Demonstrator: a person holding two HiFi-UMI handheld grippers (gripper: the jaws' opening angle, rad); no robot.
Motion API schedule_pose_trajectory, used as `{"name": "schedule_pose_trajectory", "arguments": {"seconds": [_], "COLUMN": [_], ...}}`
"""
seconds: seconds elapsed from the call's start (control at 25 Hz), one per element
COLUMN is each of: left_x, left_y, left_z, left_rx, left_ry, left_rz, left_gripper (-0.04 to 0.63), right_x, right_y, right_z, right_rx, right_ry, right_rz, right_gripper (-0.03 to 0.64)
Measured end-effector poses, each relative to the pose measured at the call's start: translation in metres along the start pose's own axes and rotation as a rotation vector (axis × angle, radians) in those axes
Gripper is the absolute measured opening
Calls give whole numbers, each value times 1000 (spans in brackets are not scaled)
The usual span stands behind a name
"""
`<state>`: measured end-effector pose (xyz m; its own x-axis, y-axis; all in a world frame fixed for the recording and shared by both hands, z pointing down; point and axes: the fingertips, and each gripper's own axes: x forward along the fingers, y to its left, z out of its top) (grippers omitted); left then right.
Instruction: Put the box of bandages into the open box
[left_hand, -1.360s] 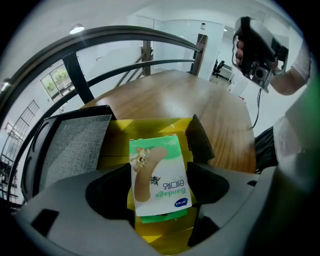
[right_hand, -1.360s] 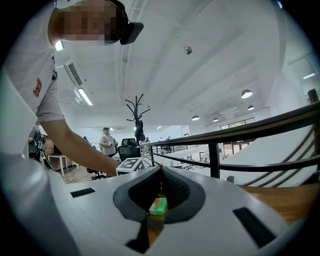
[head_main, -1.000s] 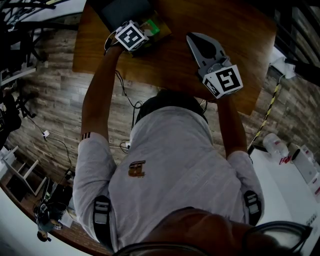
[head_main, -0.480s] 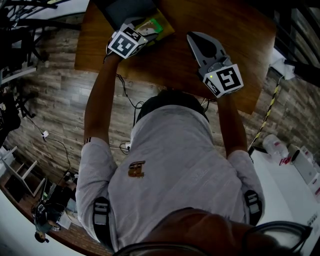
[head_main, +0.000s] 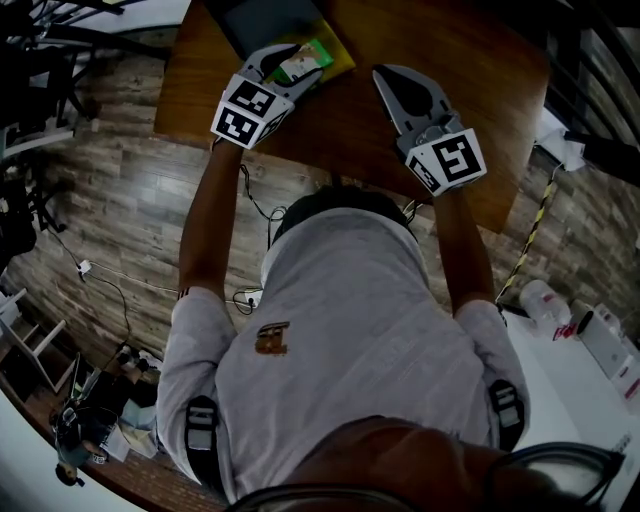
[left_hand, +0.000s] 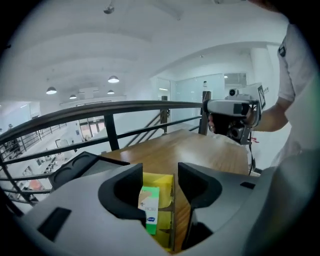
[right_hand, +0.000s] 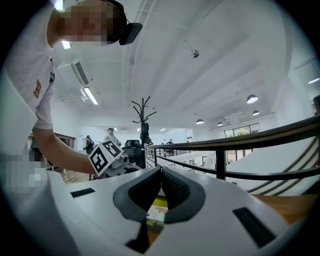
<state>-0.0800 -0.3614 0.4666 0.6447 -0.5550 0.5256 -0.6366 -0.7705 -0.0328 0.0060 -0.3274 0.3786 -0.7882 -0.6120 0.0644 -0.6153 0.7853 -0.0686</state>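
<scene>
Backed away from the open yellow cardboard box (head_main: 341, 52), my left gripper (left_hand: 160, 172) now sits nearer me than a second ago; the small green-and-white bandage box (left_hand: 149, 207) it was partly covering rests in plain sight inside that yellow box, on the brown wooden counter (head_main: 450, 60); its fingers are closing on nothing, the bandage box beyond them and untouched; I judge the placing done, with only withdrawal left; my right gripper (right_hand: 161, 172) idles well apart, fingers clenched together and empty; the bandage box carries dark lettering and a blue oval mark, both too blurred for me to read.
</scene>
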Motion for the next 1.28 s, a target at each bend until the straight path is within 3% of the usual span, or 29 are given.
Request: {"name": "schedule_pose_trajectory", "arguments": {"seconds": [0.36, 0.52, 1.04, 1.28], "left_x": [-46, -65, -124, -161], "left_y": [-31, -43, -85, -95], "left_z": [44, 62, 98, 100], "left_rx": [-91, -89, -87, -84], "left_ry": [-279, -410, -662, -730], "left_rz": [87, 103, 151, 166], "left_gripper": [81, 41, 20, 20], "right_x": [-6, -5, -15, -18], "right_y": [20, 27, 68, 103], "right_z": [17, 22, 42, 53], "right_rx": [-15, -16, -14, -11], "right_ry": [-24, -34, -102, -142], "right_rz": [33, 50, 118, 150], "right_gripper": [32, 32, 32, 32]}}
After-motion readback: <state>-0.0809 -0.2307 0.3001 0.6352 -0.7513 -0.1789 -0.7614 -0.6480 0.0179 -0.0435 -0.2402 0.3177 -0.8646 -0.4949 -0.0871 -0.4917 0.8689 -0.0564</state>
